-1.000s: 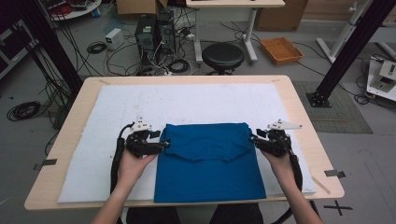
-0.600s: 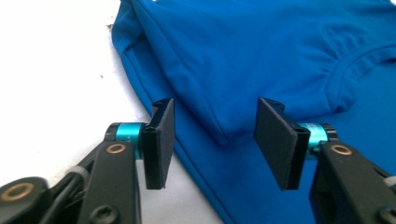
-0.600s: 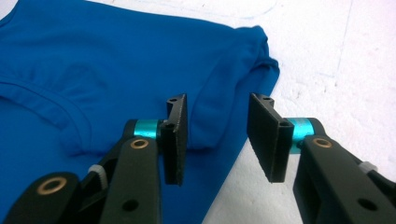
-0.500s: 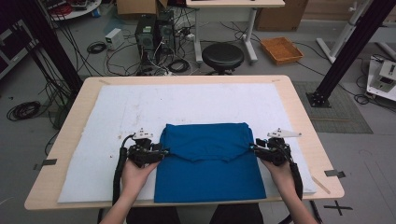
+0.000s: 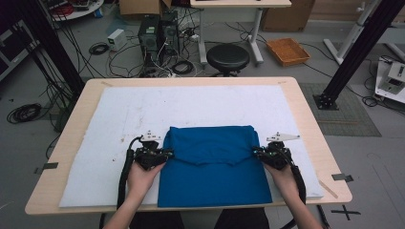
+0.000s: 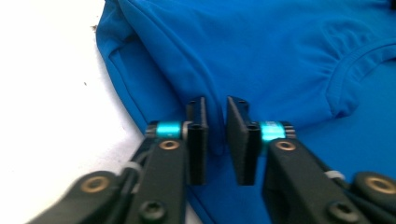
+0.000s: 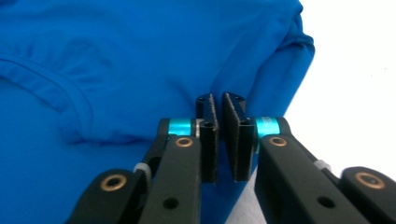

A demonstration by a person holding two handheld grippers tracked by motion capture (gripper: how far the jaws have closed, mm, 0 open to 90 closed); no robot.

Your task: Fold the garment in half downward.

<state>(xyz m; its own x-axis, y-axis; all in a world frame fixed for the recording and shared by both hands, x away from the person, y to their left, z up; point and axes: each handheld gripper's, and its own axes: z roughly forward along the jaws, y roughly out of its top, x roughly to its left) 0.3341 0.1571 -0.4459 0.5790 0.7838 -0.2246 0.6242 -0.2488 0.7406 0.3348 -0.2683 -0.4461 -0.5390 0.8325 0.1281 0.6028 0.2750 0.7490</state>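
My left tool (image 5: 166, 155) sat at the left edge of the blue shirt (image 5: 215, 162), jaws nearly closed with a narrow gap, a fold of the blue fabric running between them; in the left gripper view the left tool (image 6: 215, 135) pinched that raised crease lightly, pads just beside the cloth on both sides. My right tool (image 5: 258, 153) was at the shirt's right edge, and in the right gripper view the right tool (image 7: 222, 135) had its jaws almost together with only a slit between, clamped on the shirt's edge fold. The shirt (image 6: 280, 56) lay folded on the near middle of the white mat (image 5: 119, 119), top part doubled over toward me, collar (image 7: 56, 88) visible as a curved ribbed seam, bottom hem reaching the desk's near edge. Mat covered most of the wooden desk (image 5: 315, 129), light wood rim bare around it. My left hand (image 5: 141, 174) and right hand (image 5: 282, 174) held the tools from below, black cables trailing back along my forearms. Nothing stood between tools and shirt. Fabric was smooth knit, soft wrinkles near the collar; mat looked matte, a few small dark specks on its left part. Beyond the desk: a round black stool (image 5: 228, 58), computer towers (image 5: 157, 33) with tangled cables on the floor, an orange tray (image 5: 288, 51), black frame posts at both sides.
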